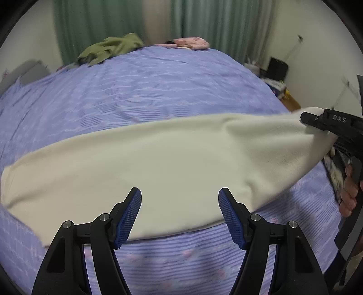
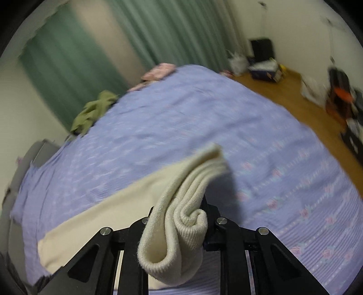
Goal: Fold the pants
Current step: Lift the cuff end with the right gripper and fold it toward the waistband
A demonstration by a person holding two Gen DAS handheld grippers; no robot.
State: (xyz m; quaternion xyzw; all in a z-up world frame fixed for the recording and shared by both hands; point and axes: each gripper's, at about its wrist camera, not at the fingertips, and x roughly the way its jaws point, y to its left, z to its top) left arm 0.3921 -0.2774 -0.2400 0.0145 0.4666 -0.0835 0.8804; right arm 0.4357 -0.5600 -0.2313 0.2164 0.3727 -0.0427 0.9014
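Observation:
The cream pants (image 1: pixel 158 163) lie as a long band across the purple bedspread (image 1: pixel 158 90). My left gripper (image 1: pixel 180 215) is open and empty, its blue pads just above the near edge of the cloth. My right gripper (image 1: pixel 317 122) is shut on the right end of the pants and lifts it off the bed. In the right wrist view the ribbed cuffs (image 2: pixel 181 215) are bunched and pinched between the jaws of the right gripper (image 2: pixel 179 217), and the rest of the pants (image 2: pixel 109 213) trails to the lower left.
A green garment (image 1: pixel 111 48) and a pink garment (image 1: pixel 190 43) lie at the far edge of the bed. Green curtains (image 1: pixel 204 20) hang behind. To the right are wood floor (image 2: pixel 301 106), bags and boxes (image 2: pixel 265 68).

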